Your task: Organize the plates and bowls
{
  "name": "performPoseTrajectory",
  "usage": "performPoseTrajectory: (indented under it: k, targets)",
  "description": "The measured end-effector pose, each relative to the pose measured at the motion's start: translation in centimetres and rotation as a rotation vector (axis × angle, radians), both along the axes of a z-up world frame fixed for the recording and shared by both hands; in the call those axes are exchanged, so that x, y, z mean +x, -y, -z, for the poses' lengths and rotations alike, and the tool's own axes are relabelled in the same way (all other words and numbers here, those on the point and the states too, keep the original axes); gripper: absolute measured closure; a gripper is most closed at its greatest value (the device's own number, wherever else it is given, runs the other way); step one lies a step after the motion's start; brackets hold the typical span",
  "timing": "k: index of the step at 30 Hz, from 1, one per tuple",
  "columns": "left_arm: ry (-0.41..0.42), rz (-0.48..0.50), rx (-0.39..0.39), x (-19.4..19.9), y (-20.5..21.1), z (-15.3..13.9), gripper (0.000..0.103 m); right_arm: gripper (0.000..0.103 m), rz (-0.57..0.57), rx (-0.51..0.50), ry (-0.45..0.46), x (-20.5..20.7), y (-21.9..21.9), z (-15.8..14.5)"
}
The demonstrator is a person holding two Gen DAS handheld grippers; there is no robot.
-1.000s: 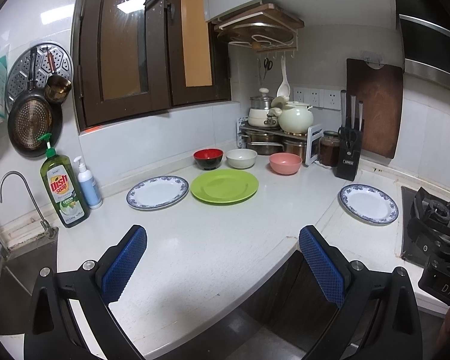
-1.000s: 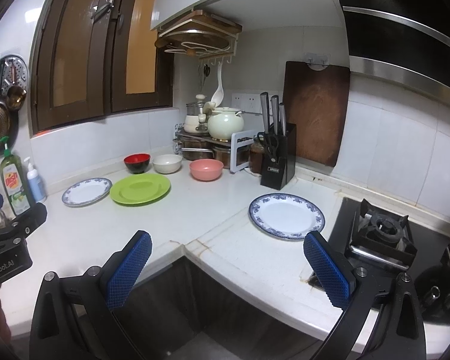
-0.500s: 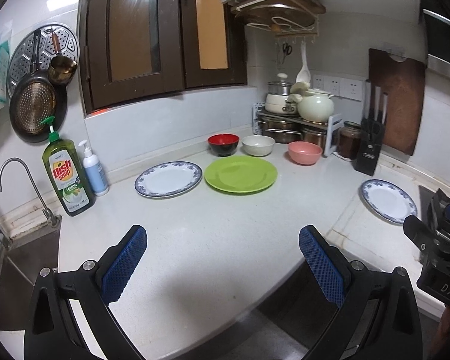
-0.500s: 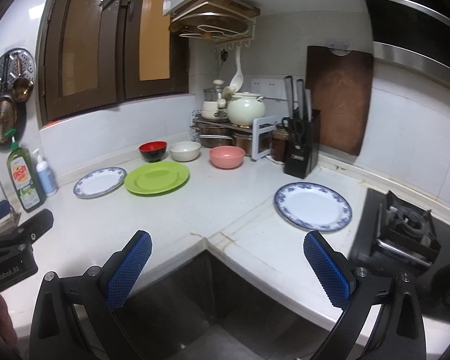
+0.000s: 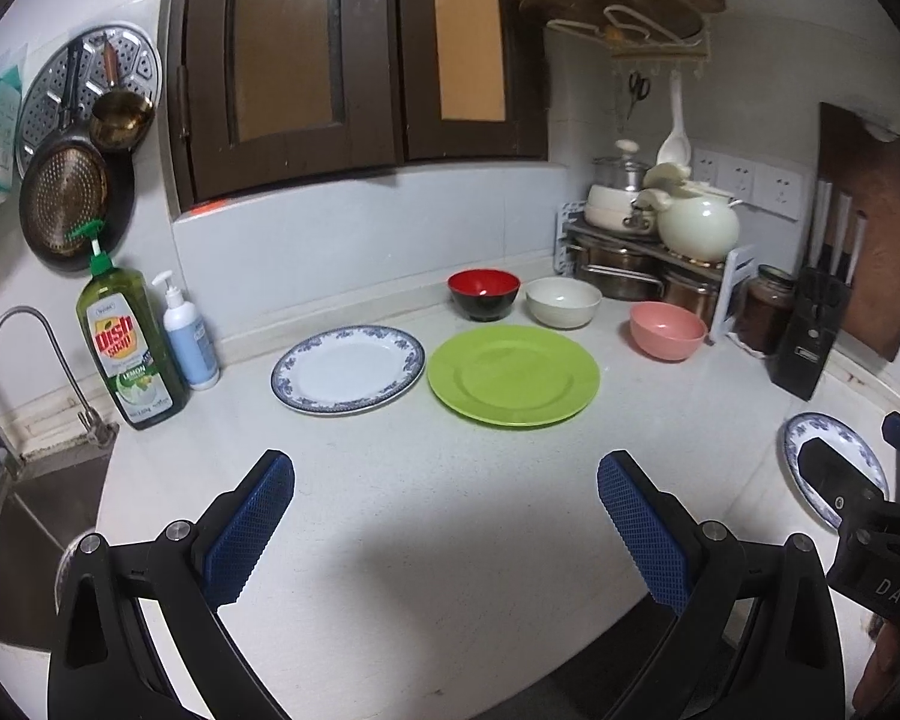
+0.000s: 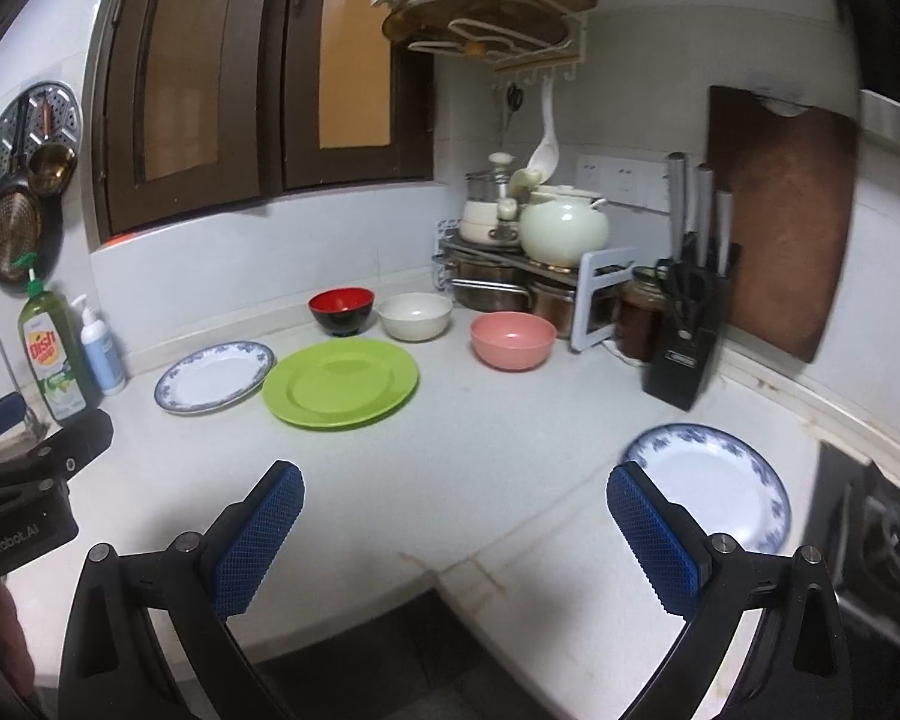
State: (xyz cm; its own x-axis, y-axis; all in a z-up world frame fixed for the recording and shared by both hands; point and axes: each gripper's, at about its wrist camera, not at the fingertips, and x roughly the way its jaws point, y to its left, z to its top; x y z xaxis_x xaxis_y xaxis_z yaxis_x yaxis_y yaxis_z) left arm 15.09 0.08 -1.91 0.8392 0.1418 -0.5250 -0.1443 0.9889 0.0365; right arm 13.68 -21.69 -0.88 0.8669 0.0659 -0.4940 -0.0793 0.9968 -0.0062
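Both claws, left claw [image 5: 446, 516] and right claw [image 6: 455, 525], gape empty; the right should slide under the blue-rimmed plate's [image 6: 714, 486] rim.

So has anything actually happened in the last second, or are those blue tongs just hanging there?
Both tongs moved forward over the counter, toward the dishes; the plates and bowls now look nearer. The left tongs and right tongs are open and hold nothing. Nothing was picked up or let go. The green plate, both blue-rimmed plates and the three bowls lie where they were.
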Motion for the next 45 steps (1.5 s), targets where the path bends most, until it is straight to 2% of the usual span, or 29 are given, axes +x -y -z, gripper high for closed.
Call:
performPoseTrajectory:
  k: [9, 17, 22, 30, 33, 38, 45]
  targets:
    - [-0.059, -0.042, -0.021, 5.8, -0.7, 1.2, 0.000, 0.001, -0.060, -0.001, -0.038, 6.0, 0.0, 1.0]
    - [-0.086, -0.022, -0.057, 11.5, -2.8, 2.3, 0.005, 0.001, -0.077, 0.009, -0.063, 11.8, -1.8, 1.7]
    - [-0.116, -0.032, -0.050, 15.1, -3.7, 3.6, 0.014, 0.001, -0.091, 0.013, -0.090, 15.6, -3.4, 2.4]
    - [-0.158, -0.088, -0.108, 19.5, -4.8, 5.6, 0.027, 0.001, -0.127, 0.012, -0.137, 21.4, -5.2, 4.1]
    - [-0.170, -0.095, -0.119, 21.1, -4.9, 6.2, 0.030, 0.008, -0.159, 0.008, -0.162, 23.8, -5.7, 4.7]
    - [-0.204, -0.097, -0.112, 23.9, -4.7, 7.7, 0.035, 0.012, -0.191, 0.015, -0.186, 27.5, -6.2, 6.0]
    - [-0.291, -0.088, -0.127, 27.7, -4.7, 10.6, 0.052, 0.025, -0.222, 0.016, -0.253, 32.0, -6.9, 8.6]
